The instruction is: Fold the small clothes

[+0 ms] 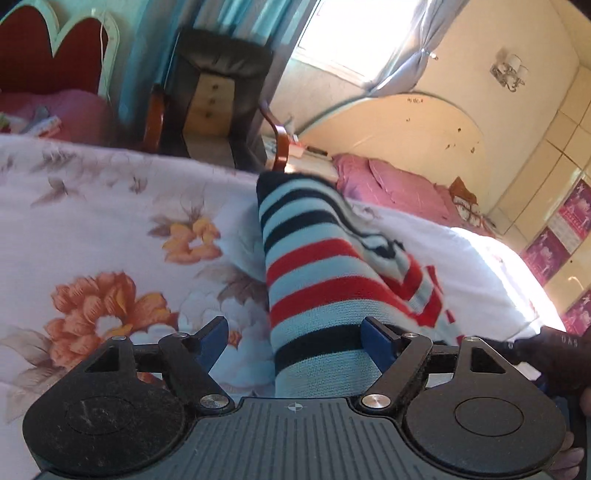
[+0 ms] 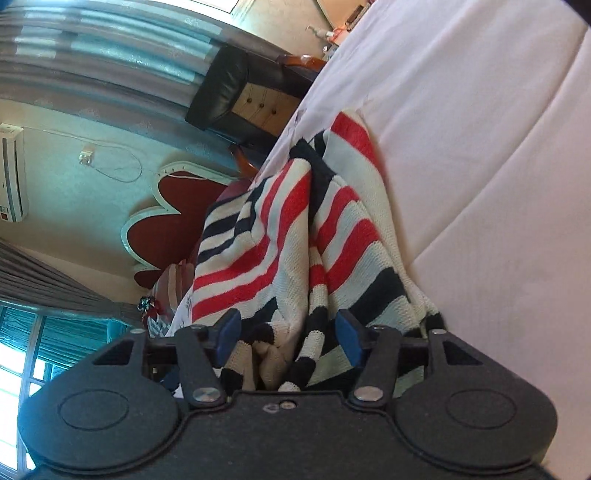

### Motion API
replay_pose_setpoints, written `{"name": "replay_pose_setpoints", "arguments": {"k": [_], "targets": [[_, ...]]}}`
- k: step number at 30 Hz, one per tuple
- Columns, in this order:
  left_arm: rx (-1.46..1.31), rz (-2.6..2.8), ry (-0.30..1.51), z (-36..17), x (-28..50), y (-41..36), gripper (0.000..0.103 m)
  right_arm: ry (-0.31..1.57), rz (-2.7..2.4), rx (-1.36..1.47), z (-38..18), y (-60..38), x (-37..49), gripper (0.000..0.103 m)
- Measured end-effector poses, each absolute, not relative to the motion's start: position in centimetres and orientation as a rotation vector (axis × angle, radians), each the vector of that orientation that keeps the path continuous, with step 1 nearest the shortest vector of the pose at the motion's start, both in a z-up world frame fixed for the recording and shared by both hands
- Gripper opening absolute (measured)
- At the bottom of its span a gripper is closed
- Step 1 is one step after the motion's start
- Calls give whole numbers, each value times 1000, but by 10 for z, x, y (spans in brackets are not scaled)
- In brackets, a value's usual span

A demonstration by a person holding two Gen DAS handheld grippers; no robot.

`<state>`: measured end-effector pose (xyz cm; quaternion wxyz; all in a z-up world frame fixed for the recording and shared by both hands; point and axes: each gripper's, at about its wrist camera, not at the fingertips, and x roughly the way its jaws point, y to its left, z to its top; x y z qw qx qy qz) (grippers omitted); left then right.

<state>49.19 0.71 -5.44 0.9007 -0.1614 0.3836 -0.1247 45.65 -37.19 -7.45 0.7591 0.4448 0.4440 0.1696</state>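
Note:
A small knitted sweater [image 1: 314, 273] with white, red and dark navy stripes lies bunched on a floral bedsheet [image 1: 110, 229]. My left gripper [image 1: 295, 339] is open, its blue pads wide apart; the striped fabric runs between them against the right pad [image 1: 376, 343]. In the right wrist view, tilted sideways, the same sweater [image 2: 291, 236] hangs in folds over the bed edge. My right gripper [image 2: 288, 336] is open, with bunched fabric lying between its blue pads [image 2: 349, 338].
A dark armchair [image 1: 214, 96] with wooden arms stands beyond the bed, beside curtains and a bright window [image 1: 354, 33]. A pink pillow [image 1: 391, 184] lies at the headboard. A heart-shaped red headboard [image 2: 173, 218] and a wall air conditioner [image 2: 13, 173] show in the right wrist view.

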Motion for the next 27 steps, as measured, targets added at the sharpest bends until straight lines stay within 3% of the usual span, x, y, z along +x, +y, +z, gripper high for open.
{"name": "replay_pose_setpoints", "arguments": {"k": [9,11,12,14,22,27], "targets": [[-320,-231,824,-79,498,-15,78,998,336,729,-56,-337,492,56],[-321,-235,780,-71,497,-9,78,1000,342,623,-53,-325,496,44],[-328,-224,753,-69,497,-4,78,996,340,529,-49,-317,493,29],[-382,-190,732,-70,500,10,78,946,370,370,-39,-303,486,20],[-289,-220,760,-74,523,-21,78,605,365,-25,5,-286,439,17],[-94,-234,794,-73,536,-69,78,644,307,73,-15,-321,462,17]]}}
